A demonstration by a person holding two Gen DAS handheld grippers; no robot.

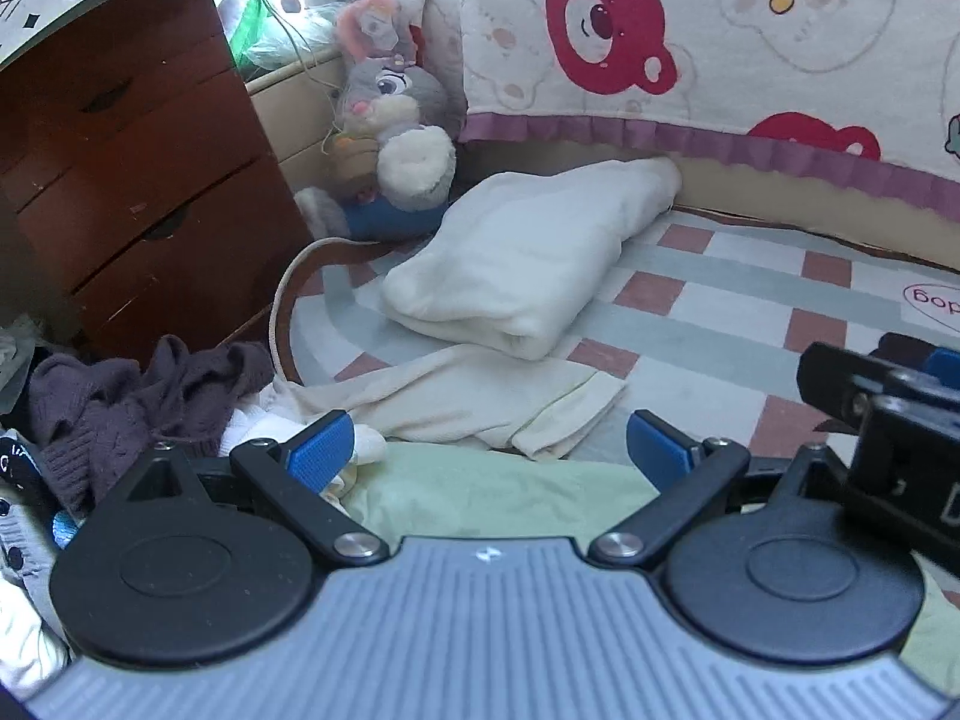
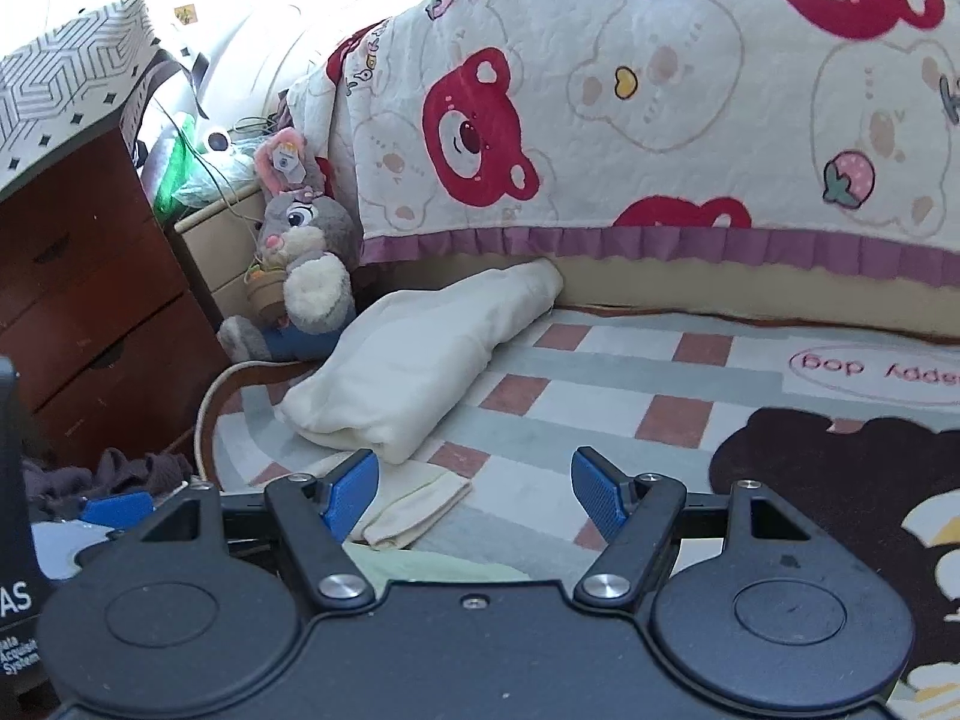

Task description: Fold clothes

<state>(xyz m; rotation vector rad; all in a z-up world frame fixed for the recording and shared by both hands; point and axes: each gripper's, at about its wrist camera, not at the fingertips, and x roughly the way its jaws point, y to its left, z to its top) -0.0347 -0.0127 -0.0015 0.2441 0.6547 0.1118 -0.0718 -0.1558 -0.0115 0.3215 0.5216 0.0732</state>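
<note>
Listing by size: checkered rug (image 2: 600, 372) beneath both claws; folded cream garment (image 1: 516, 264) ahead of left claw (image 1: 489, 450), spread, empty; pale green garment (image 1: 480, 492) directly under it; right claw (image 2: 474, 489) spread, empty; purple knit (image 1: 138, 396) left.

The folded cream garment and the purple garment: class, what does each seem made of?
Folded cream garment: probably soft fleece or brushed knit, matte, with thick rounded folds. Purple garment: looks like chunky knitted yarn, with a visible cable-like texture.
</note>
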